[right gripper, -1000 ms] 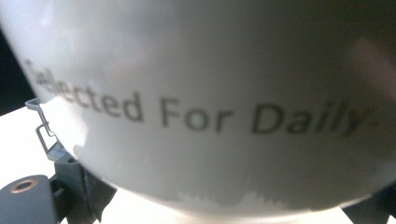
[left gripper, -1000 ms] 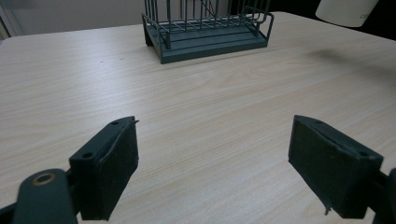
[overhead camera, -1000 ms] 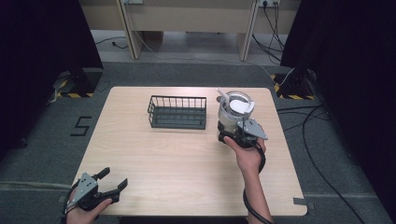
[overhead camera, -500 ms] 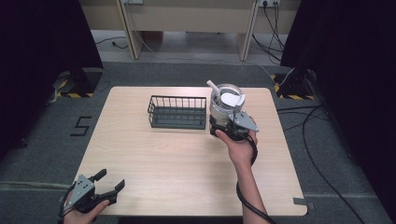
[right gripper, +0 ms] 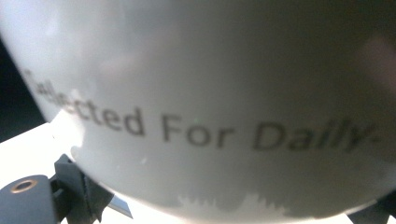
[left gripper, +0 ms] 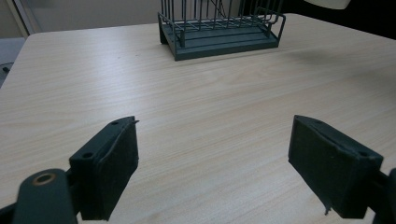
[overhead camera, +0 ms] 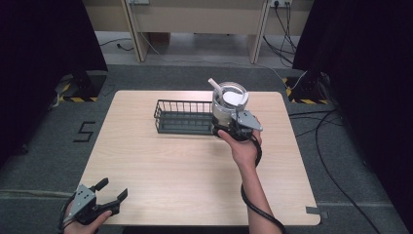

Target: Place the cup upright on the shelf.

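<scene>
Pale wood grain runs under your left tongs (overhead camera: pixel 109 197), which hover at the near left corner of the surface (overhead camera: pixel 160 165) with the jaws spread wide and nothing between them; in the left gripper view both black pads (left gripper: pixel 111 161) stand well apart over bare wood. They touch nothing.

Farther out, your right tongs (overhead camera: pixel 229 127) are clamped on the lower side wall of a white cup (overhead camera: pixel 228 103), which they hold lifted just past their tips, close beside the right end of the dark wire basket (overhead camera: pixel 182 117). In the right gripper view the cup's glossy wall (right gripper: pixel 210 93) presses right up to the camera, grey lettering curving across it, and the jaws show as dark edges at either side of its base.

Judging by the sheen, the cup is hard and smooth, likely ceramic or stiff plastic: rigid, so it will not give under the pads, but slippery, and breakable if it drops. A white stick, probably a spoon handle (overhead camera: pixel 215 86), leans out of its rim on the far left, so the cup may carry loose weight that shifts if you tilt it. The low, side-on grip looks sound; keep it upright and squeeze firmly.

Beyond the right tongs the basket stands empty, its open top level with the cup's foot.
</scene>
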`<move>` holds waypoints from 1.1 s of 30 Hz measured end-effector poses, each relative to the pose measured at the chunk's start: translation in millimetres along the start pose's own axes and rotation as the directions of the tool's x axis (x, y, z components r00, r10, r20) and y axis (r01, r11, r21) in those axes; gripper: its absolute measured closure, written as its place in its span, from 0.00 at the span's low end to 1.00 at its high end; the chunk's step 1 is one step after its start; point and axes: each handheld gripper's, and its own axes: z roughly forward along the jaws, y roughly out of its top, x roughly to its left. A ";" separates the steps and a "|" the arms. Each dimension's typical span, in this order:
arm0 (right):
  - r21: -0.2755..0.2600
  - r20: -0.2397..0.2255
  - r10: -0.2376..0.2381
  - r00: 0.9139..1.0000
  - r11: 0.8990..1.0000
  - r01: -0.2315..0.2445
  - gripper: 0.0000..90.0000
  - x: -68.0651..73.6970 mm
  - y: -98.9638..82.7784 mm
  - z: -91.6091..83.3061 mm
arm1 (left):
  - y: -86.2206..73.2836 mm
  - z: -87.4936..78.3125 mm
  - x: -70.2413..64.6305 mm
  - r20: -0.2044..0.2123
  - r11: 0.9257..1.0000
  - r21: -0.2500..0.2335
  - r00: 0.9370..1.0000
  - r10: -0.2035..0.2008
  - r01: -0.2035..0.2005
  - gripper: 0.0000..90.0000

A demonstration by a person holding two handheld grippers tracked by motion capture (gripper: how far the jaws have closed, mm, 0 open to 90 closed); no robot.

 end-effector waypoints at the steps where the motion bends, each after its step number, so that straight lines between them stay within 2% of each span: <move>1: -0.001 -0.002 -0.001 1.000 1.000 0.001 0.11 0.5 1.2 1.1 | 0.0 -0.1 0.1 0.000 1.000 -0.001 1.000 -0.001 0.001 0.17; 33: -0.020 -0.048 -0.014 0.999 1.000 0.013 0.11 20.0 30.1 37.2 | -0.5 0.6 0.3 -0.001 1.000 -0.002 1.000 -0.011 0.011 0.17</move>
